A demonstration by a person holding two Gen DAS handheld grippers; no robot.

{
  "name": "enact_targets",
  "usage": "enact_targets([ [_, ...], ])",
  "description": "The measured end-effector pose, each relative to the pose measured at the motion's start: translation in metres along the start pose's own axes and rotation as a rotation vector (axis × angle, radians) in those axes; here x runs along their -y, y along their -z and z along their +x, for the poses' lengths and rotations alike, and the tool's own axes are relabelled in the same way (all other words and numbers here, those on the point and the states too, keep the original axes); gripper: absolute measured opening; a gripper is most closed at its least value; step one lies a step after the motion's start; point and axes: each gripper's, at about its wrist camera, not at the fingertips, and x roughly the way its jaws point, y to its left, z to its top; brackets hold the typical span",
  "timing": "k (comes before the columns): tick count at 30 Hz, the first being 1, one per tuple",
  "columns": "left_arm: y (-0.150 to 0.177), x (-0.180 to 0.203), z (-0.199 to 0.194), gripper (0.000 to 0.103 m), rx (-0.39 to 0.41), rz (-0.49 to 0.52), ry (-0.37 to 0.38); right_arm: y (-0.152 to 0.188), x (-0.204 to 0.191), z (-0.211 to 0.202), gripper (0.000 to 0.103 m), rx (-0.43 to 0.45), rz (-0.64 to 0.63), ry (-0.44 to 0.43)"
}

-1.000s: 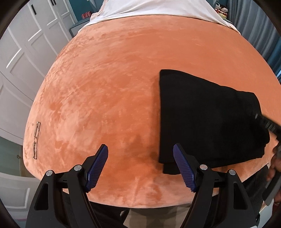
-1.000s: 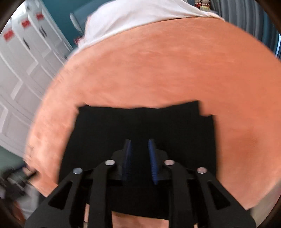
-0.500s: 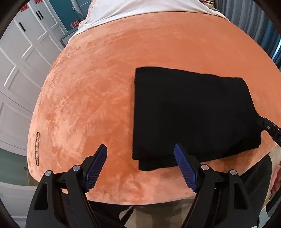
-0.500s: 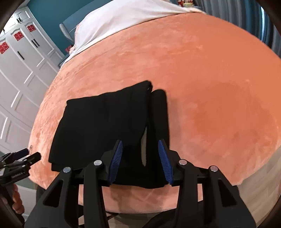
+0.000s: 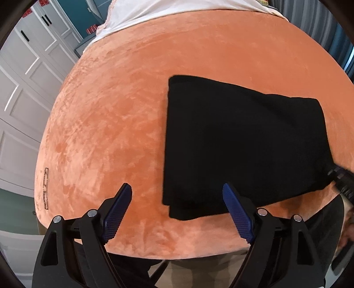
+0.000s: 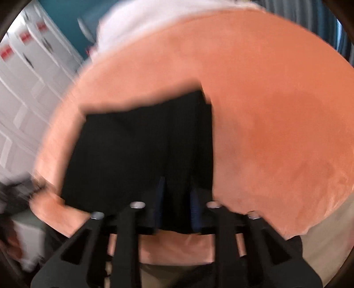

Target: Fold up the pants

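The black pants (image 5: pixel 243 141) lie folded into a flat rectangle on the orange velvet bed (image 5: pixel 124 115), near its front edge. My left gripper (image 5: pixel 177 210) is open and empty, hovering above the front edge at the pants' near left corner. In the blurred right wrist view the pants (image 6: pixel 141 155) fill the middle. My right gripper (image 6: pixel 177 199) is over their near right edge, its blue pads a narrow gap apart with black cloth between them. The right gripper's tip (image 5: pixel 340 179) shows at the pants' right edge in the left wrist view.
White cupboard doors (image 5: pixel 24 93) stand to the left. A white sheet (image 5: pixel 177 8) covers the far end of the bed. Grey curtains (image 5: pixel 320 28) hang at the back right. A small embroidered label (image 5: pixel 45 188) marks the bed's left front.
My right gripper has narrowed its jaws from open and moved in over the pants' near right edge, fast enough to blur. My left gripper stayed open and shifted slightly left.
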Motion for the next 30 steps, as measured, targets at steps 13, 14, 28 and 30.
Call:
enact_targets([
  [13,-0.008,0.019,0.014,0.086,-0.011,0.059,0.053,-0.014,0.01,-0.041,0.066,0.111,0.152,0.002],
  [14,-0.01,0.021,0.021,0.086,-0.021,0.066,0.084,-0.015,0.007,-0.039,0.067,0.104,0.145,0.01],
  [28,-0.02,-0.025,0.107,0.098,-0.039,-0.11,0.349,-0.021,0.019,0.034,0.086,-0.092,0.263,-0.096],
  [30,-0.016,-0.036,0.112,0.098,-0.02,-0.155,0.39,-0.018,0.018,0.036,0.088,-0.073,0.283,-0.106],
])
